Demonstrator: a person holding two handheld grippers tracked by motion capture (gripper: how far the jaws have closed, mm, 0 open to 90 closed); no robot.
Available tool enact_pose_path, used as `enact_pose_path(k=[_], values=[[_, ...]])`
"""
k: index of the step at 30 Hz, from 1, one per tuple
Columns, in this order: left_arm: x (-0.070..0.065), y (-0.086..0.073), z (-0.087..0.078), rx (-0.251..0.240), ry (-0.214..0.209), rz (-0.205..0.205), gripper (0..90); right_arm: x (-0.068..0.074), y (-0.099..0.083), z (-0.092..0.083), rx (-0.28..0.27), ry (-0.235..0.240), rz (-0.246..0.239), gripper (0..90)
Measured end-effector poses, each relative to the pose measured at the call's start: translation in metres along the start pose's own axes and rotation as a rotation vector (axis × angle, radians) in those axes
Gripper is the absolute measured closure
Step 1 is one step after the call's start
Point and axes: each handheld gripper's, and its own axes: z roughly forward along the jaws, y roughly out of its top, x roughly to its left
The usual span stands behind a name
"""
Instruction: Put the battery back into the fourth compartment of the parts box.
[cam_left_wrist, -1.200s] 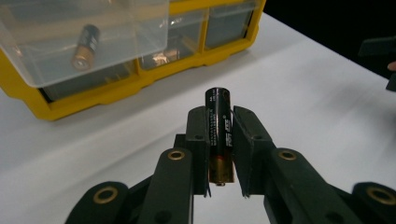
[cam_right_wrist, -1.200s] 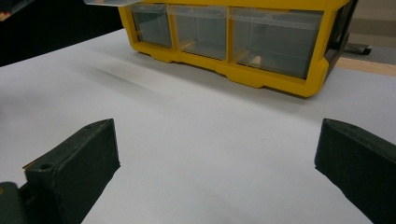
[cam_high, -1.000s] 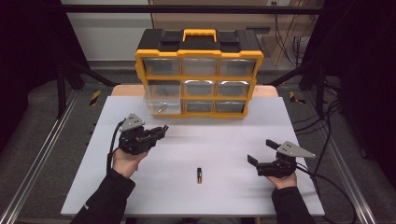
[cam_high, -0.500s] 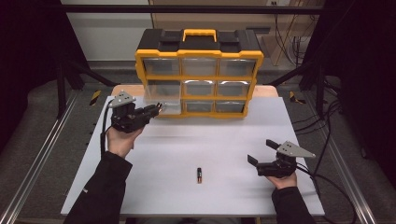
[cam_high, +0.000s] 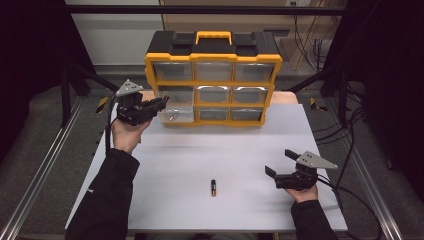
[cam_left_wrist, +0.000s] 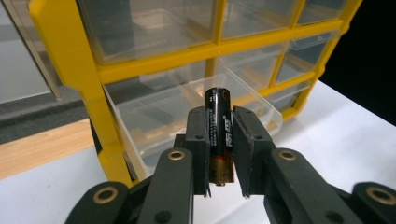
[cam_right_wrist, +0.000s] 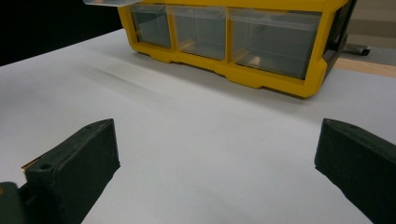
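Battery (cam_left_wrist: 219, 135): you have it pinched between the jaws of your left gripper (cam_high: 159, 102), long axis standing along the jaws, gold-banded end down toward the gripper body and the dark end poking out past the pads. Held that way, the free end leads, which suits dropping it in from above rather than sliding it in sideways.

Position: the left gripper sits at the far left of the surface (cam_high: 250, 150), right at the left end of the yellow drawer cabinet (cam_high: 213, 75). In the left gripper view the battery lines up just in front of the open drawer (cam_left_wrist: 187, 116), the clear one pulled out from the cabinet's left column. The drawer being out is presumably why you carry the battery here: it reads as the drop target. A small item already lies in that drawer in the high view; too small to identify.

Second battery (cam_high: 213, 187): lies flat on the surface near the front edge, about midway across, well apart from both grippers. Likely the next one to fetch.

Right gripper (cam_high: 280, 162): jaws spread wide, nothing between them, resting near the front right of the surface. It points toward the cabinet front and looks parked so as to stay out of the left hand's way.

Judgement: carry nearly complete; release over the drawer not yet done.
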Motion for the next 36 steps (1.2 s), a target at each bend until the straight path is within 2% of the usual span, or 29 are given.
enact_pose_path(k=[4, 7, 12, 15, 18, 30, 36], values=[[0.006, 0.006, 0.007, 0.011, 0.012, 0.005, 76.2, 0.000, 0.000, 0.000, -0.002, 0.001, 0.002, 0.2], [0.011, 0.010, 0.011, 0.006, 0.007, -0.006, 76.2, 0.000, 0.000, 0.000, -0.002, 0.001, 0.003, 0.2], [0.015, 0.014, 0.021, 0.017, 0.023, 0.014, 76.2, 0.000, 0.000, 0.000, 0.000, 0.001, -0.001, 0.2], [0.017, 0.012, 0.028, 0.025, 0.032, 0.026, 76.2, 0.000, 0.000, 0.000, -0.001, 0.003, 0.003, 0.2], [0.018, 0.010, 0.034, 0.059, 0.049, 0.041, 76.2, 0.000, 0.000, 0.000, -0.001, 0.002, 0.002, 0.2], [0.026, -0.001, 0.045, 0.120, 0.065, 0.034, 76.2, 0.000, 0.000, 0.000, -0.002, 0.003, 0.002, 0.2], [0.025, -0.002, 0.047, 0.123, 0.071, 0.039, 76.0, 0.000, 0.000, 0.000, 0.001, 0.002, 0.001, 0.2]])
